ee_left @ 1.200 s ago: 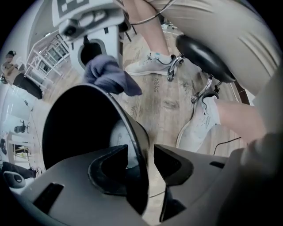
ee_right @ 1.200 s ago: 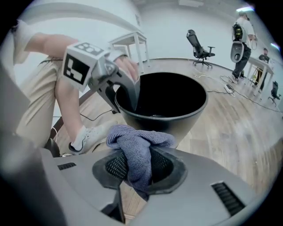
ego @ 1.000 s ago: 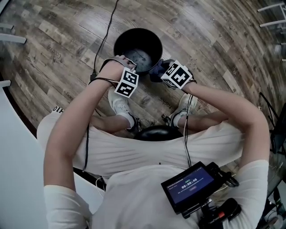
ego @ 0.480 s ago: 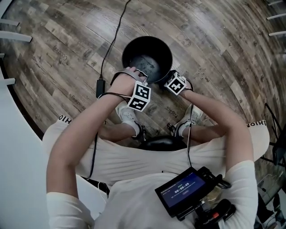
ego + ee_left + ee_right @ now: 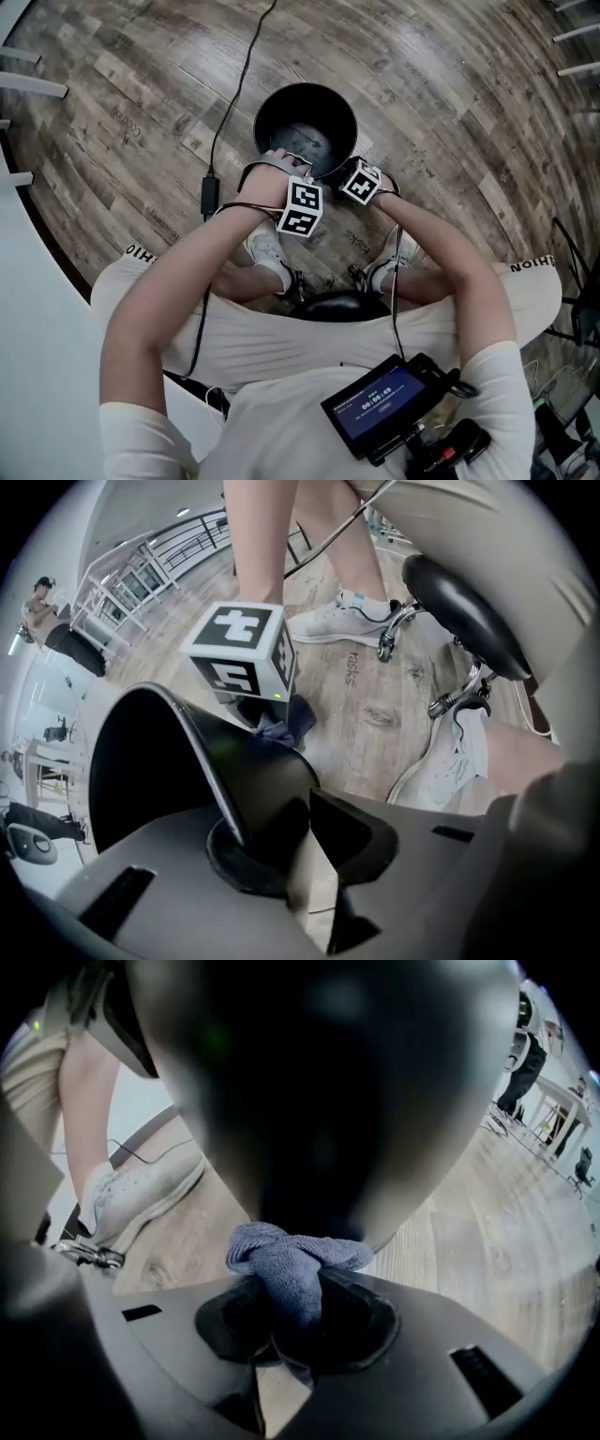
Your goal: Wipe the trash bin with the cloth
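Looking steeply down from the head camera, I see a round black trash bin (image 5: 319, 108) standing upright on a wood-plank floor (image 5: 450, 112), just in front of the seated person's two white sneakers (image 5: 265, 249).

My left gripper (image 5: 289, 161) points straight down at the near left part of the bin's rim. In the left gripper view its jaws have just been closing, and the thin black wall of the bin stands between them, pinched at the rim.

My right gripper (image 5: 339, 171) is at the near right side of the bin, low against its outer wall. In the right gripper view its jaws are clamped on a bunched grey-blue cloth (image 5: 295, 1265). The bundle sticks out past the fingertips and lies against the bin's dark curved side. The left gripper view shows the same cloth under the right gripper's marker cube, touching the outside of the bin.

A black cable (image 5: 234, 84) runs across the floor to the left of the bin. Nearer the body there is a black stool seat (image 5: 333, 305) between the knees, and a small lit screen (image 5: 380, 403) at the chest.
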Demonstrator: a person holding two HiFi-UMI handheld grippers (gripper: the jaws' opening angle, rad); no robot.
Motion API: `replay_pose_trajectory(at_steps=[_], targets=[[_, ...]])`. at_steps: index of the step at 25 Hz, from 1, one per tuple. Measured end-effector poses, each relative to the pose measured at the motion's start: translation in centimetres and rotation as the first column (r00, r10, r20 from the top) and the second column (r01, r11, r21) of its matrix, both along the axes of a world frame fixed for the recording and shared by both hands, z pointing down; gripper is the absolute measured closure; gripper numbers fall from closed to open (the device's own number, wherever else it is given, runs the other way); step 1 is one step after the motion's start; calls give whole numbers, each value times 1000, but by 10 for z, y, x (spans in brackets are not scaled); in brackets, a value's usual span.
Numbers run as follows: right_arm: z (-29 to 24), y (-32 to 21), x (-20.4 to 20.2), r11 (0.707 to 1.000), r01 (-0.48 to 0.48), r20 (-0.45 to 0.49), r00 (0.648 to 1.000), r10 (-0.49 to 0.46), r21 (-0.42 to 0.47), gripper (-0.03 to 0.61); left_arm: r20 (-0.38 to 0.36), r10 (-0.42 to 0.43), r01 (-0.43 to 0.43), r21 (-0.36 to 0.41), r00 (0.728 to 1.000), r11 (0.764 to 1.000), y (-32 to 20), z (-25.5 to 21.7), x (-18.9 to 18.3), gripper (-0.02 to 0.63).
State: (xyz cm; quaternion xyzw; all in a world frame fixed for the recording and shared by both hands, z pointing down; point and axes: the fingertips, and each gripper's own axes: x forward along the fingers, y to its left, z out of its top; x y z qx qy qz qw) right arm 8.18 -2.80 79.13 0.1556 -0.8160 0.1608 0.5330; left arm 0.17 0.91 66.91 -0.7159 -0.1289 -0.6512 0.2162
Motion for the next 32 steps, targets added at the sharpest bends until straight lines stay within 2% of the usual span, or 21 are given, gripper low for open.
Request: replay_pose_trajectory(at_steps=[2, 4, 5, 8, 11, 12, 13, 14, 18, 23, 28, 32], targets=[[-31, 2, -5, 999, -39, 41, 998, 40, -29, 474, -4, 39, -39, -39, 999, 998, 5, -2, -3, 538], [-65, 7, -9, 994, -83, 72, 993, 89, -74, 474, 10, 79, -78, -61, 997, 995, 5, -3, -13, 429], [-83, 10, -10, 992, -92, 84, 991, 100, -88, 474, 23, 95, -94, -48, 995, 994, 1, -4, -19, 419], [-141, 20, -15, 995, -71, 133, 988, 79, -66, 474, 67, 139, -142, 47, 988, 989, -19, -8, -35, 419], [-190, 25, -21, 998, -63, 194, 979, 67, -27, 474, 85, 155, -161, 69, 984, 985, -20, -6, -40, 421], [-198, 24, -23, 997, -75, 210, 975, 78, -22, 474, 91, 162, -168, 64, 983, 984, -16, -3, -40, 443], [-202, 21, -25, 996, -91, 217, 972, 94, -22, 474, 97, 170, -176, 57, 981, 983, -11, -1, -40, 517], [-201, 18, -25, 994, -110, 215, 970, 113, -26, 474, 99, 173, -179, 48, 980, 983, -7, 1, -38, 537], [-179, 7, -19, 987, -154, 172, 972, 159, -43, 474, 92, 158, -160, 22, 983, 987, -1, 0, -29, 552], [-128, 4, -14, 996, -94, 98, 991, 95, -14, 474, 78, 133, -133, -11, 988, 991, 9, 1, -21, 552], [-66, -1, -11, 999, -29, 41, 999, 27, 30, 474, 55, 64, -63, -9, 996, 998, 8, 0, -14, 554], [-5, -2, -9, 999, -41, 17, 999, 41, 23, 474, 35, 33, -33, -15, 999, 999, 7, 1, -6, 554]])
